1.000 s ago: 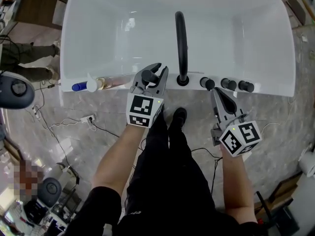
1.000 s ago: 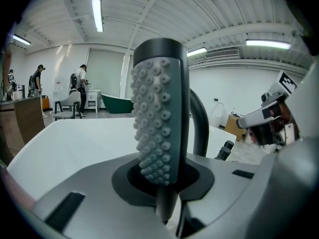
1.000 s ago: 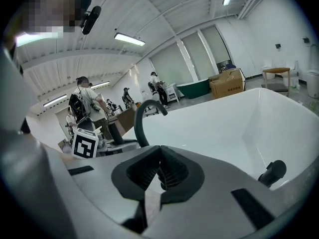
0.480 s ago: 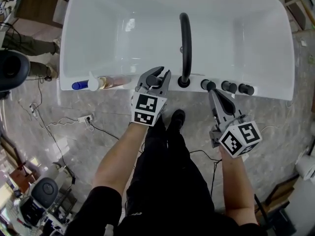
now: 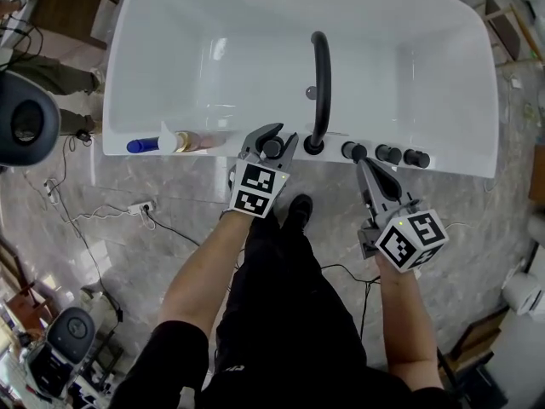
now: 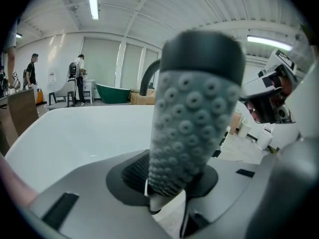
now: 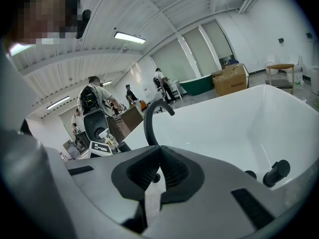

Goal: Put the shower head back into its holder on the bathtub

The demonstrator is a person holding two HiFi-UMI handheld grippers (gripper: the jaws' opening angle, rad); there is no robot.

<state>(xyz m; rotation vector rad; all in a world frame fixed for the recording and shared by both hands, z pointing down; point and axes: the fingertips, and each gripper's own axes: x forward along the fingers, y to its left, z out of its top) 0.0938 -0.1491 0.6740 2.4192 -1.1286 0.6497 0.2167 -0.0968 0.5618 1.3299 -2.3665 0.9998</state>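
The shower head (image 6: 192,118), dark with a grey studded nozzle face, stands upright between the jaws of my left gripper (image 6: 172,178). In the head view its black round top (image 5: 272,147) sits at the white bathtub's near rim (image 5: 213,152), just left of the black faucet spout (image 5: 319,75). The left gripper (image 5: 272,146) has just been opening its jaws; they flank the head loosely. The holder is hidden beneath it. My right gripper (image 5: 361,165) is shut and empty, short of the black knobs (image 5: 387,153); it also shows in the right gripper view (image 7: 159,173).
A blue-capped item (image 5: 140,146) and an amber bottle (image 5: 197,141) lie on the rim at the left. Cables (image 5: 140,207) run over the marble floor. Equipment (image 5: 25,122) stands at the left. Several people (image 7: 94,101) stand in the room beyond the tub.
The left gripper has sunk toward the rim, bringing the shower head nearer the faucet base, and its jaws have spread wider. The right gripper has stayed where it was.
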